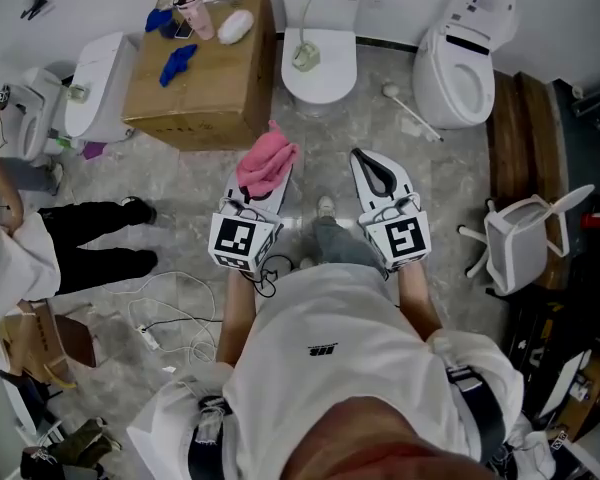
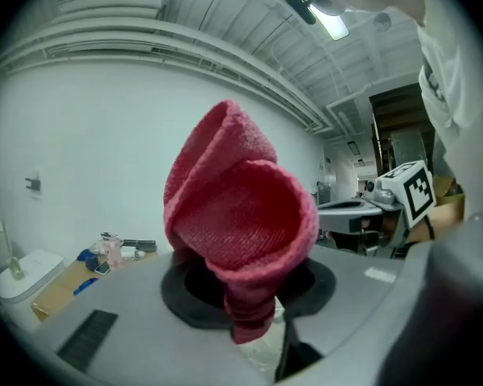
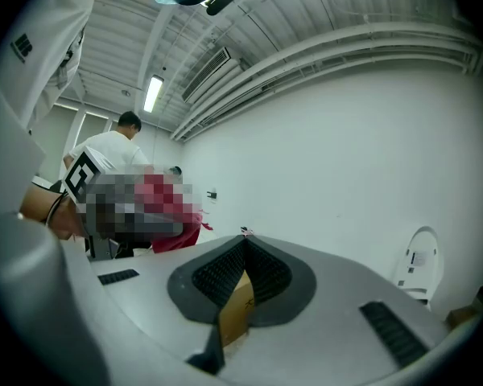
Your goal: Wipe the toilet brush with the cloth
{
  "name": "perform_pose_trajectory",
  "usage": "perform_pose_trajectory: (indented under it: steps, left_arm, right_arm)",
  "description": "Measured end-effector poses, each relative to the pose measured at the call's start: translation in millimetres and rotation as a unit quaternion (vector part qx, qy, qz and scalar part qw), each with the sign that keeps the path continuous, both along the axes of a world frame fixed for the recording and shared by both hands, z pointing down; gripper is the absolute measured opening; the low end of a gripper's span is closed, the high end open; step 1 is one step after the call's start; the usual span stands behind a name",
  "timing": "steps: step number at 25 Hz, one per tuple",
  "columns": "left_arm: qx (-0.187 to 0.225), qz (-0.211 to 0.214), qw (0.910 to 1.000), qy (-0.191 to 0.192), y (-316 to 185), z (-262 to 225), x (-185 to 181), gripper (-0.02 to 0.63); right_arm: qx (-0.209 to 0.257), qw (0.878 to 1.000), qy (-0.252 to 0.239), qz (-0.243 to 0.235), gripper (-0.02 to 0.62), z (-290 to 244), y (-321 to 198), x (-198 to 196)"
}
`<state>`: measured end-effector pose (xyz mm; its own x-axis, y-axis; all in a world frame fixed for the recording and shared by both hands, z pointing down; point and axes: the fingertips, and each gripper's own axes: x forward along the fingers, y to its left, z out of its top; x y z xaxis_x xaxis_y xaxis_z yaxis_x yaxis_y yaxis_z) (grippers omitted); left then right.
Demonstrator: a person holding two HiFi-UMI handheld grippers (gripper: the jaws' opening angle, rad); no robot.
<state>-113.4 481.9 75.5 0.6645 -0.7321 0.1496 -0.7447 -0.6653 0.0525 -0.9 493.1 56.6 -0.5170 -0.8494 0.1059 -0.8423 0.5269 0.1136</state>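
Note:
The toilet brush (image 1: pixel 412 114), white with a long handle, lies on the floor between two toilets, ahead and to the right of both grippers. My left gripper (image 1: pixel 271 175) is shut on a pink cloth (image 1: pixel 266 159), which bunches up over its tips. In the left gripper view the cloth (image 2: pixel 241 215) stands up from the pinched jaws and fills the middle. My right gripper (image 1: pixel 366 160) is held beside it, with its jaws closed together and nothing between them. In the right gripper view its black pads (image 3: pixel 225 272) meet in a line.
A white toilet (image 1: pixel 320 63) stands straight ahead, and another with its lid raised (image 1: pixel 465 58) is at the right. A cardboard box (image 1: pixel 205 83) with small items is at the left. A person's legs (image 1: pixel 90 238), floor cables (image 1: pixel 170 318) and a white chair (image 1: pixel 525 238) flank me.

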Motion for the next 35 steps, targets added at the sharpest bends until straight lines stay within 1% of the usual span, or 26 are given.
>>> perform_pose_trajectory:
  steps: [14,20,23,27,35]
  left_arm:
    - [-0.004,-0.034,0.9994,-0.002,-132.3,2.2,46.2,0.124]
    - [-0.009,-0.046,0.9989,-0.003,-171.7,6.6,57.5,0.124]
    - [-0.009,-0.048,0.9988,-0.005,-186.9,7.4,60.4,0.124]
    - [-0.006,-0.051,0.9986,-0.009,-208.9,8.2,59.2,0.124]
    - [-0.012,-0.045,0.9989,0.000,-262.4,25.7,51.9,0.124]
  right_arm:
    - [-0.017,0.999,0.012,-0.030,-0.003,13.4,-136.2,56.7]
    - [-0.025,0.999,0.015,-0.039,-0.005,23.6,-180.7,72.3]
    - [-0.023,0.999,0.014,-0.044,-0.004,25.7,-197.7,72.6]
    - [-0.027,0.998,0.016,-0.054,-0.004,27.1,-216.5,63.7]
    - [-0.035,0.998,0.022,-0.053,-0.004,41.8,-263.7,50.4]
